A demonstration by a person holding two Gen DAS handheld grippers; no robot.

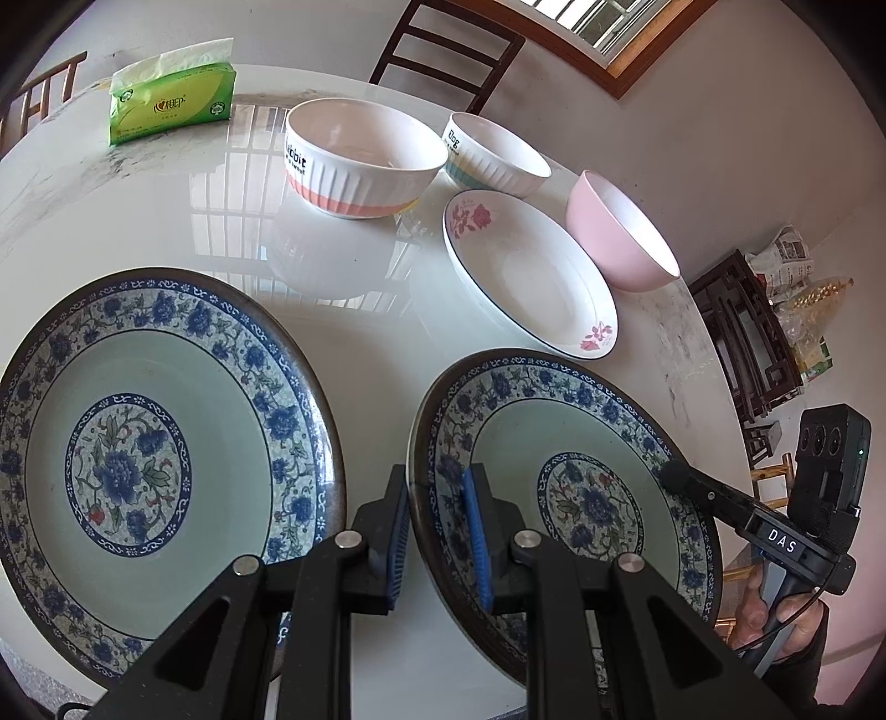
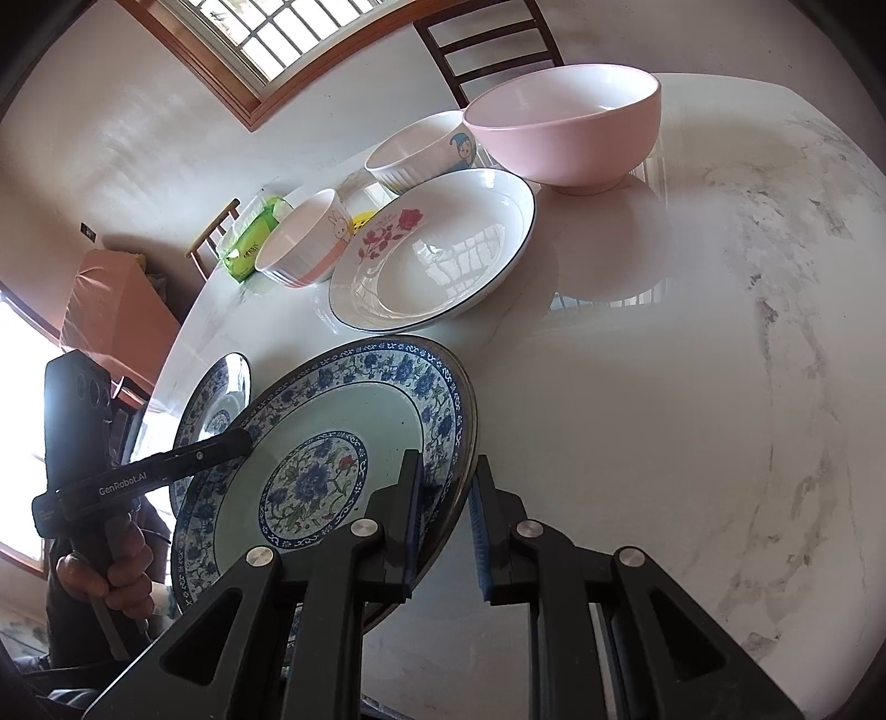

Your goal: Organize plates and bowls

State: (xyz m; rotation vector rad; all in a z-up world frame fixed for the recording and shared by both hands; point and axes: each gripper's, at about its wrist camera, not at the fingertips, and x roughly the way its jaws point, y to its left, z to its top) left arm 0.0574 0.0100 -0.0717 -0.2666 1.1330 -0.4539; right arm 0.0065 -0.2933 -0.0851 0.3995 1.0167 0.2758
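Two blue-patterned plates lie at the table's near edge. My left gripper (image 1: 440, 531) straddles the left rim of the right-hand plate (image 1: 581, 498), jaws a little apart around the rim. My right gripper (image 2: 446, 515) straddles the same plate's right rim (image 2: 332, 459), jaws likewise apart around it. The plate looks slightly tilted. The other blue plate (image 1: 149, 459) lies flat to the left and also shows in the right wrist view (image 2: 216, 399). Behind stand a white flower plate (image 1: 526, 277), a pink bowl (image 1: 620, 238), a rabbit bowl (image 1: 360, 160) and a dog bowl (image 1: 493, 152).
A green tissue pack (image 1: 171, 105) lies at the table's far left. Dark wooden chairs (image 1: 443, 50) stand behind the round white marble table (image 2: 692, 387). A dark side table with bags (image 1: 764, 327) stands off the right edge.
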